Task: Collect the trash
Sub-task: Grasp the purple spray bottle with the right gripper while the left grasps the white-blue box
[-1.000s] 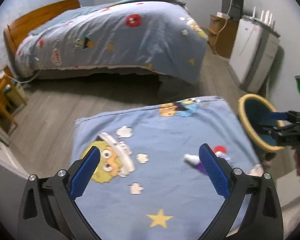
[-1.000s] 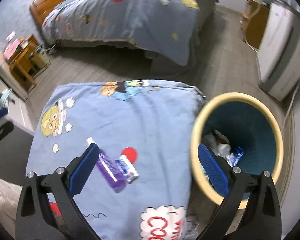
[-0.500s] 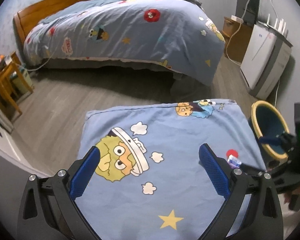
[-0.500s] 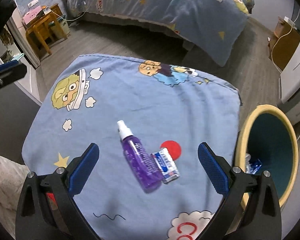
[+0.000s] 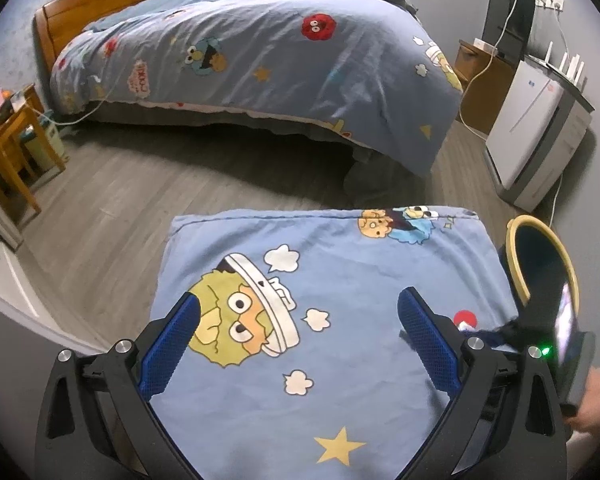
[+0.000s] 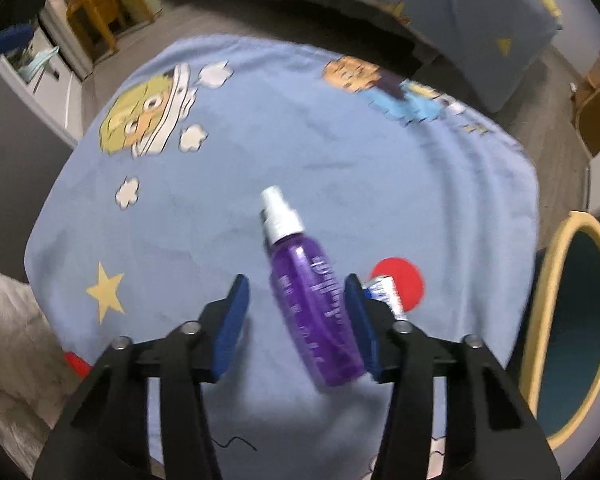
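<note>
A purple spray bottle [image 6: 314,288] with a white cap lies on the blue cartoon cloth [image 6: 340,160]. My right gripper [image 6: 296,292] is low over it, open, with a finger on each side of the bottle. The right finger nearly touches it. A small blue-and-white wrapper [image 6: 384,294] lies just right of the bottle, partly hidden by the right finger. The yellow-rimmed bin [image 6: 576,328] stands at the cloth's right edge; it also shows in the left wrist view [image 5: 540,264]. My left gripper [image 5: 300,328] is open and empty above the cloth's left half.
A bed [image 5: 260,52] with a matching cover stands beyond the cloth. A white appliance [image 5: 536,132] and a wooden cabinet [image 5: 480,84] are at the right wall. A small wooden table [image 5: 8,140] stands at the left. Grey wood floor [image 5: 140,184] lies between.
My right gripper has dropped toward the cloth and narrowed its jaws around the purple bottle. My left gripper has drawn back and up a little.
</note>
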{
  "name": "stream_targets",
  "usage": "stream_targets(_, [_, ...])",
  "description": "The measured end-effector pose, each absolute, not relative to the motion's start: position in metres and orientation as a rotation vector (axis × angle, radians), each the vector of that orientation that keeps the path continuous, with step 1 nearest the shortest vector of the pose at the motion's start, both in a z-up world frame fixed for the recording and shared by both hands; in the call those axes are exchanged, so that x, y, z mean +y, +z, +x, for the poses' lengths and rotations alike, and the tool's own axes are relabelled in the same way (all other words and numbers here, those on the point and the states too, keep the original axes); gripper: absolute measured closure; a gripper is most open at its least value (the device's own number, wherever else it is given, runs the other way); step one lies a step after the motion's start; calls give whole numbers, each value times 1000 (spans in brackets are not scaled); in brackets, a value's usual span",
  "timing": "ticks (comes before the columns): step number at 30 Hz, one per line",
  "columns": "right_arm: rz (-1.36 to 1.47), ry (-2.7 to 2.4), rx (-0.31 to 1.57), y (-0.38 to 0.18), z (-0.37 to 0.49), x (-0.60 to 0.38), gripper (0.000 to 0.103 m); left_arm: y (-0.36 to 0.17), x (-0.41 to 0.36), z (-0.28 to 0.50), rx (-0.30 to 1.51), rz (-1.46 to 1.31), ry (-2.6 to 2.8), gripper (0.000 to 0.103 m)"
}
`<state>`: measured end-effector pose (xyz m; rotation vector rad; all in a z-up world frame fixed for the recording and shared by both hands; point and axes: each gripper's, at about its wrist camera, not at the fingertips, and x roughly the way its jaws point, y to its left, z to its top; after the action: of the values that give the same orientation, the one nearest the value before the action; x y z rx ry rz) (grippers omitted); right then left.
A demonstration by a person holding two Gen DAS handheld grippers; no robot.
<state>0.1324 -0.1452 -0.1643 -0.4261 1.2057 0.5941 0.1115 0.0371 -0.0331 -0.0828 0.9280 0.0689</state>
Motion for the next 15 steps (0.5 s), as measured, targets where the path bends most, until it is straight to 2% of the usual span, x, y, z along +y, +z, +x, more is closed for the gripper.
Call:
stream_targets(5, [-452,566,1214,-175,136,-144,58,-35,32,115,933,-66,58,5])
stream_targets(7, [-458,562,1215,-177,138,-145,68,-36,31,116,939,-65,56,5])
stream_targets(9, [-445,563,1227,-176,140,-145,68,-38,31,117,947,-70,50,5])
stream_targets(15, [-361,560,1186,-140,145,-156,71,-41,23,118,956,-42,39,5])
